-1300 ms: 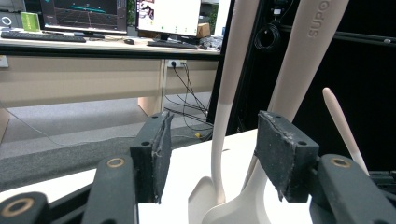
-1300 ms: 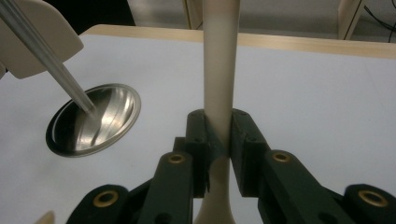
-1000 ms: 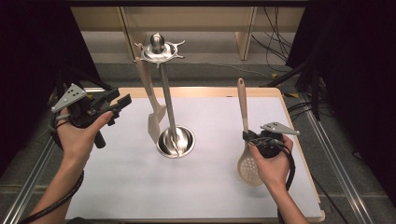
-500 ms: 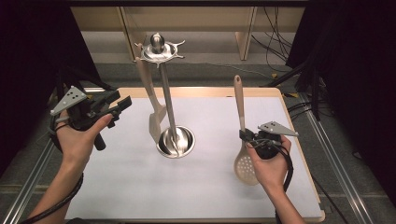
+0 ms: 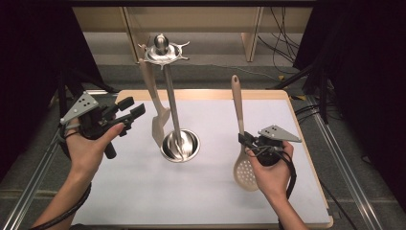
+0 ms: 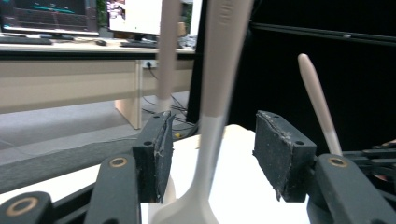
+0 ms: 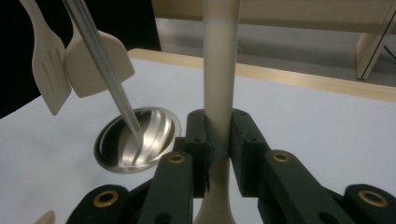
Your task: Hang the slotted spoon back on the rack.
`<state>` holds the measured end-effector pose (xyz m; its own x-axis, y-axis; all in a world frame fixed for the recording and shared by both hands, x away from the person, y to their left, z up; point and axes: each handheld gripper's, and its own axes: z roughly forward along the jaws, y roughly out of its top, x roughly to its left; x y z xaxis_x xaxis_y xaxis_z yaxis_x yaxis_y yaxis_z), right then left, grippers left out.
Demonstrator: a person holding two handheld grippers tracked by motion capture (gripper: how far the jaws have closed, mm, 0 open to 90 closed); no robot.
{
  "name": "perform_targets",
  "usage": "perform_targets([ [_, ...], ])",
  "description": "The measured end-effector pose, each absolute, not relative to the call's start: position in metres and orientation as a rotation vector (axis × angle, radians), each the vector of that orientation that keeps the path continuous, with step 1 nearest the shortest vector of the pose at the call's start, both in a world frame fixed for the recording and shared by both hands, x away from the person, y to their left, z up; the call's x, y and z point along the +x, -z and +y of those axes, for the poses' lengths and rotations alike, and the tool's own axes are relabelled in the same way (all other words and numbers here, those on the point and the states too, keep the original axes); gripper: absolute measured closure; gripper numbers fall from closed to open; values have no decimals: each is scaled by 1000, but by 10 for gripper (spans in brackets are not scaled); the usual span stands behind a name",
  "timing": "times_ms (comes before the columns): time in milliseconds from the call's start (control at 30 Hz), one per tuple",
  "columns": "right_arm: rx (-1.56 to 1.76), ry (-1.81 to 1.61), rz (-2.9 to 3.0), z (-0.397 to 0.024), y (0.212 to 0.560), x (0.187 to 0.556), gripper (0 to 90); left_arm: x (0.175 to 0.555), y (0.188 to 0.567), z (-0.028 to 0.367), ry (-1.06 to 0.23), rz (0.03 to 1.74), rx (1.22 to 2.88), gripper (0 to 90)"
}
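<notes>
The right gripper has its jaws clamped on the handle of a slotted spoon, just above the perforated bowl, which hangs low over the white desk near its right edge. The handle tips up and away towards the far side. Left of it stands a steel utensil stand (a pale spatula hangs from its top ring). The left gripper hovers above the desk's left edge, jaws apart and holding nothing.
</notes>
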<state>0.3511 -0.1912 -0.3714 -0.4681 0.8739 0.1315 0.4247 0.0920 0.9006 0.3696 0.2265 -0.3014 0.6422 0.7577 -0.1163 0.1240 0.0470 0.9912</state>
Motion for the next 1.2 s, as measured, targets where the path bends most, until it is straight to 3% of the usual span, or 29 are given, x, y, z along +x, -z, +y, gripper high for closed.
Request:
perform_targets([
  [1200, 1164, -1386, 1991, -158, 360, 337, 793, 379, 310, 111, -324, 631, 1612, 456],
])
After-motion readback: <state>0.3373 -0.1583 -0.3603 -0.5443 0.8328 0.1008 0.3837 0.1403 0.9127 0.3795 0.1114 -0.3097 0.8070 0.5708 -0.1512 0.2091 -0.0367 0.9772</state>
